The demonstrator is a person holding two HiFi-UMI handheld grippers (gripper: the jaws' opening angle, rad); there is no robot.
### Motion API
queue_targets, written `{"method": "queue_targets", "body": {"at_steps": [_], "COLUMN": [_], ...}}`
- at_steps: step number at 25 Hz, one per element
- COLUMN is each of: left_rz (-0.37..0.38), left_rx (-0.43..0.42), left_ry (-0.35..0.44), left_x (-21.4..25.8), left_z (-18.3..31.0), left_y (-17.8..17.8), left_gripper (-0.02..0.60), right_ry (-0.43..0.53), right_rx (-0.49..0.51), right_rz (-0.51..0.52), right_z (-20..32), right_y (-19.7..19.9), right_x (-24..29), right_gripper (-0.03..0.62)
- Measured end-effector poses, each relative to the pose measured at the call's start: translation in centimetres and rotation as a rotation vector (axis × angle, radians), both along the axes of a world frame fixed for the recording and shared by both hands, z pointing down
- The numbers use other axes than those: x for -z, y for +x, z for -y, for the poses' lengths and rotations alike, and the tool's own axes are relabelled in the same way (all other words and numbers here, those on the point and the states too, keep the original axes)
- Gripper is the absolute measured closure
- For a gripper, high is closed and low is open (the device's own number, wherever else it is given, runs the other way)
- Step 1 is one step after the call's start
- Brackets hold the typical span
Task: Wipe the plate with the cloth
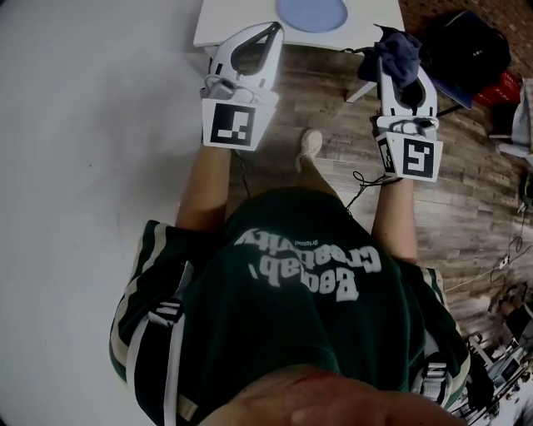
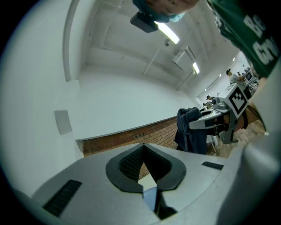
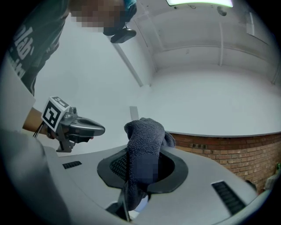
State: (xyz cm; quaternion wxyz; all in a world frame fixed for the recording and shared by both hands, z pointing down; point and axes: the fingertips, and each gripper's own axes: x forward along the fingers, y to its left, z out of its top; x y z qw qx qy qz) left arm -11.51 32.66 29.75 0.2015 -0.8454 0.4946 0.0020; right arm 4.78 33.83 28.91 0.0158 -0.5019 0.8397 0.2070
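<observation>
A pale blue plate lies on a small white table at the top of the head view. My left gripper is shut and holds nothing, its tip over the table's near edge just left of the plate. My right gripper is shut on a dark blue cloth, off the table's right corner above the wooden floor. In the right gripper view the cloth bunches up out of the closed jaws. The left gripper view shows its own jaws pressed together, and the cloth hanging from the other gripper.
A black bag and a red item sit on the wooden floor at the upper right, with cables trailing near my right arm. One shoe shows between the grippers. A brick wall base runs behind.
</observation>
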Motion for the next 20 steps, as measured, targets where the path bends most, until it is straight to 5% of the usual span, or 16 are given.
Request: {"method": "queue_targets", "body": {"at_steps": [11,20], "left_rz": [-0.014,-0.007], "left_rx": [0.044,0.079], "left_ry": [0.05,0.014], "left_x": [5.2,4.5], "left_z": [22.2,29.8], "left_y": [3.8,3.4], "left_gripper": [0.581,0.581], "right_ry": [0.05,0.054], "right_rx": [0.101,0.155], "right_rz": [-0.12,-0.077], "right_z": [21.7,29.6], "right_y": [1.1,0.0], "right_x": [5.2,5.7], "right_gripper": [0.525,0.525]}}
